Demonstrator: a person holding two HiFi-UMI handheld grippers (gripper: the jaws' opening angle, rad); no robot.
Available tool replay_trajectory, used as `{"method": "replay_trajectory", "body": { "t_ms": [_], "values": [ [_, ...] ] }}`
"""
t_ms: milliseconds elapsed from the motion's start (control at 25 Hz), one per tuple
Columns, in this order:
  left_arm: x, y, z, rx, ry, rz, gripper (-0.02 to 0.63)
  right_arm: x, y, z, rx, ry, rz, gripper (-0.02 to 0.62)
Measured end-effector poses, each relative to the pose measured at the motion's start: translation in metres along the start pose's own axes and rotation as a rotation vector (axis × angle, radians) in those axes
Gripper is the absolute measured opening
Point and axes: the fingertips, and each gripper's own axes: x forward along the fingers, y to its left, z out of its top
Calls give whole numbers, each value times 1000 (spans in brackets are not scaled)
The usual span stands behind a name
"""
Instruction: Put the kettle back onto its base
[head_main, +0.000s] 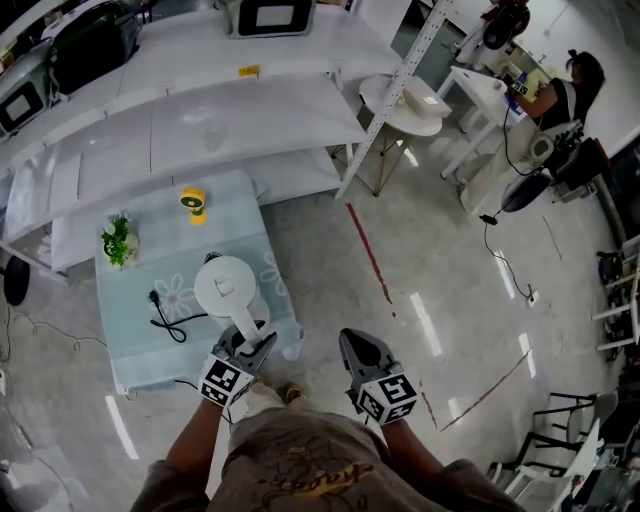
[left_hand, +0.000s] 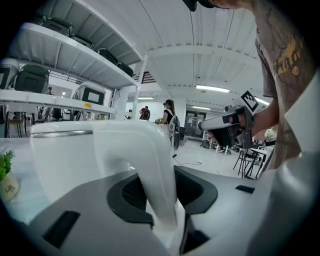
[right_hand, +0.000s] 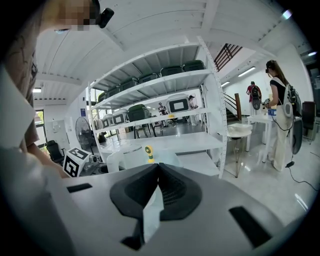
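Presently, the left gripper's (left_hand: 161, 197) jaws are clamped on the white handle (left_hand: 150, 160) of the kettle (head_main: 225, 287), which is placed over the pale-blue table (head_main: 130, 355), beside a black cord (head_main: 165, 312). The right gripper's (right_hand: 156, 192) jaws are pressed together, empty, off the table's edge.

**White kettle upright at the near side of the table**
The kettle (head_main: 226, 287) is a white, round jug with a flat lid, standing upright on the near half of the pale, flower-patterned table (head_main: 250, 230). Its curved white handle (left_hand: 150, 165) points toward the near edge and is pinched between the pads of the left claw (head_main: 250, 340). A black cord (head_main: 168, 322) loops out from under its left side to a plug. The base is hidden from view.
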Motion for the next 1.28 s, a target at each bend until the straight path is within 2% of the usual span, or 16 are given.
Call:
{"method": "replay_trajectory", "body": {
  "t_ms": [240,840,1280],
  "values": [
    [7,6,0,-4,-21,1,143,3,0,-7,1,22,-15,0],
    [5,-13,-10,56,-11,-17,143,2,5,-16,-11,48,-11,0],
    [-1,-20,-17,61,7,-16,146,-3,10,-24,-13,57,-3,0]
  ]
}}
